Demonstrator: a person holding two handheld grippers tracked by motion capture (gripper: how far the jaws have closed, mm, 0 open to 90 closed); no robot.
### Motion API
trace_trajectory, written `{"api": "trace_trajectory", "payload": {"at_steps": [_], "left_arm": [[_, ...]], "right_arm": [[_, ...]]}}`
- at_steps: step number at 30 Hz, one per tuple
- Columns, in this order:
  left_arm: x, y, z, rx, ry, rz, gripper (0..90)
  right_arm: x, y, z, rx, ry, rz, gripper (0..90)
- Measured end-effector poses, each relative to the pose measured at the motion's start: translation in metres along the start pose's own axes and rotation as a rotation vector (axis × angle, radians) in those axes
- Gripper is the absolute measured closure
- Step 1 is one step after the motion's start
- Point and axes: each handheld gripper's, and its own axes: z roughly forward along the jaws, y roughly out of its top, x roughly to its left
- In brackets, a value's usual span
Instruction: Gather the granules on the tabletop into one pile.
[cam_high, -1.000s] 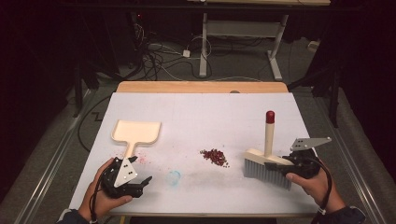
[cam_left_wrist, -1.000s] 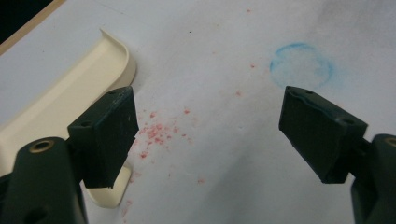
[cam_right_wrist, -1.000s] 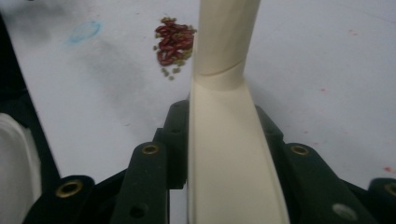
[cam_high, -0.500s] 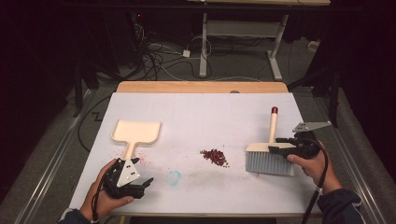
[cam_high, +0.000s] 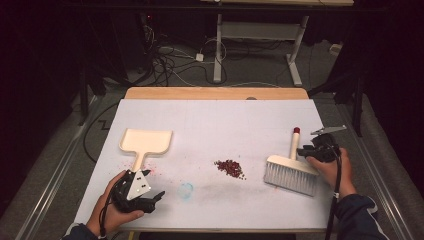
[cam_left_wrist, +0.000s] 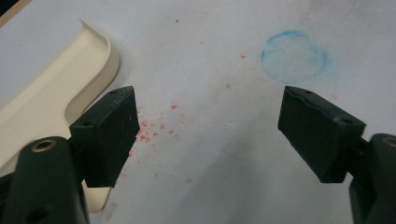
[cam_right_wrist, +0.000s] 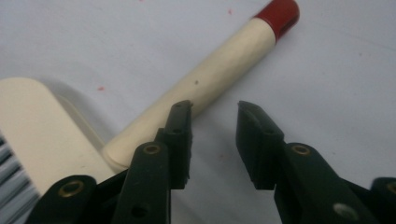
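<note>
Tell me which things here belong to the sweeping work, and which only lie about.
Belong to the work:
- brush
- dustpan
- pile of red crumbs

Only lying about:
- blue ring stain on the table cover
- cables on the floor

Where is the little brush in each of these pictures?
High view: the brush lies at the right of the table, bristles toward the person.
Right gripper view: the brush is close up, its handle slanting from lower left to upper right.
Left gripper view: dustpan at left, blue ring mark upper right.
Shared landmark: the handle's red cap, top right in the right gripper view.
</note>
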Motion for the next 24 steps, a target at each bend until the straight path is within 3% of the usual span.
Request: {"api": "trace_trajectory", "payload": {"at_steps": [7, 17, 20, 24], "left_arm": [[0.0, 0.0, 0.001, -0.003, 0.002, -0.003, 19.5], [-0.001, 0.0, 0.001, -0.002, 0.001, 0.002, 19.5], [0.0, 0.0, 0.0, -0.008, 0.008, 0.0, 19.5], [0.0, 0.001, -0.001, -0.014, 0.012, 0.002, 19.5]], "right_arm": [[0.006, 0.006, 0.012, 0.008, -0.033, -0.017, 63.0], [0.008, 0.007, 0.012, -0.006, -0.056, -0.015, 58.5], [0.007, 0.008, 0.007, -0.048, -0.076, -0.015, 58.4], [0.013, 0.013, -0.008, -0.185, -0.067, -0.032, 54.0]]}}
